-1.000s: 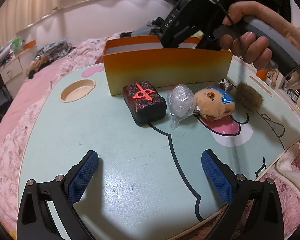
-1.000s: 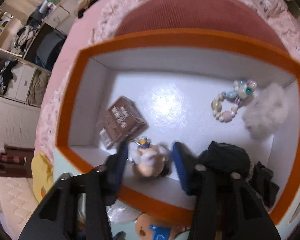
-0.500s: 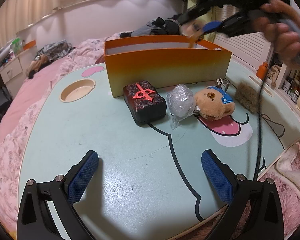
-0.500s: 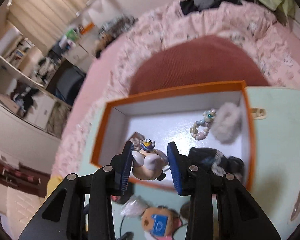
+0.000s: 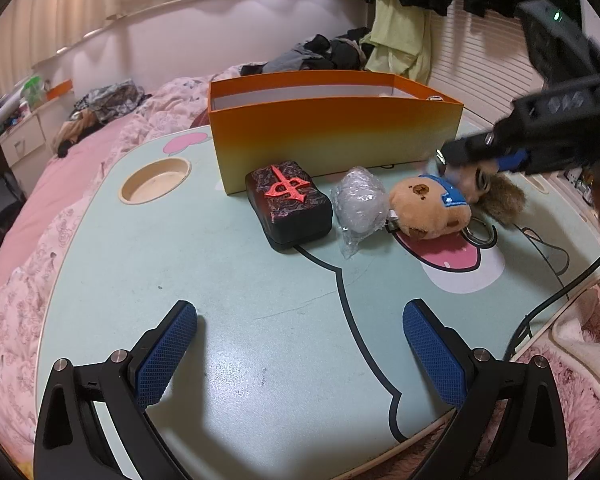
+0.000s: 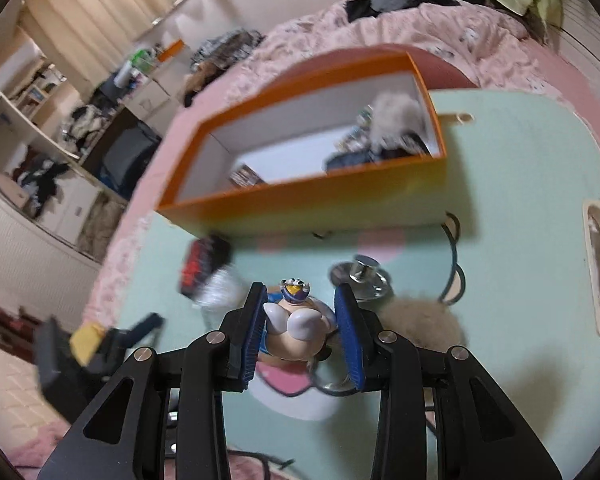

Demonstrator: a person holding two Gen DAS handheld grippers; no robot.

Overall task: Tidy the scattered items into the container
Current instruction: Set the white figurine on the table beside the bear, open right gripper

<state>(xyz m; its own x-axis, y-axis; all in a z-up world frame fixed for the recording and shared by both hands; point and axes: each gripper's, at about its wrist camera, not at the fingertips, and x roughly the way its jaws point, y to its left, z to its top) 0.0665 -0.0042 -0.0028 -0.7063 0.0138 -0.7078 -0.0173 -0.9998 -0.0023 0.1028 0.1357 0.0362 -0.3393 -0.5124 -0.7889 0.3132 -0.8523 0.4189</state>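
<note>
The right gripper is closed on a small penguin-like figurine, its blue fingers pressing the round white-and-tan body from both sides, with the little blue head poking out past the tips. It hangs above the tabletop, short of the orange box and over the spot where the bear plush and a brown fur pompom lie. The figurine looks hard, glossy and light, so it is likely to be slippery against a squeeze across its widest bulge; a hold at or just behind the middle of the belly seems safest, since pads set too far forward could squirt it out. It probably tolerates a short drop into the box. The left gripper rests low over the bare tabletop with its fingers spread wide and nothing between them. Of the items still outside the box, the dark block with a red symbol looks rigid and the heaviest, best taken across its short sides; the clear-wrapped ball would crinkle and slide, so a firm grip through the middle suits it; the bear plush is soft and will compress, and its metal ring may dangle and snag on the box wall. Inside the box a pale fluffy ball and a small brown packet are visible.
</note>
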